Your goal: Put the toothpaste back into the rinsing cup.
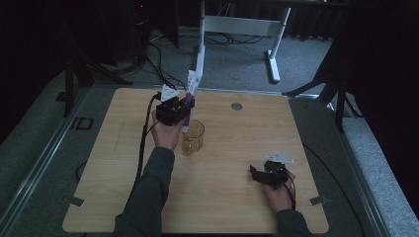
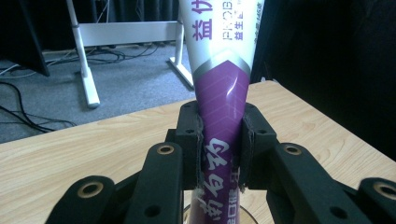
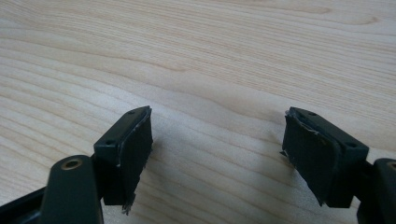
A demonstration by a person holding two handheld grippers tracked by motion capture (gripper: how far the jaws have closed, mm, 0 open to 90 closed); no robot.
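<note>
A purple and white tube (image 1: 190,94) stands upright, its lower end down in a clear amber glass (image 1: 192,137) near the table's middle. My left gripper (image 1: 181,106) is shut on the tube's purple part, just above the glass's rim. In the left gripper view both pads squeeze the tube (image 2: 220,116), whose white top carries printed characters, with my left gripper (image 2: 220,140) around it. My right gripper (image 1: 255,174) rests low over the table at the front right, held by a hand. Its jaws stand wide apart over bare wood, my right gripper (image 3: 217,149) holding nothing.
The light wooden table (image 1: 227,207) has a small round grommet (image 1: 236,106) near its far edge. White desk legs (image 1: 273,57) and cables (image 1: 158,64) lie on the grey carpet beyond. Dark curtains surround the area.
</note>
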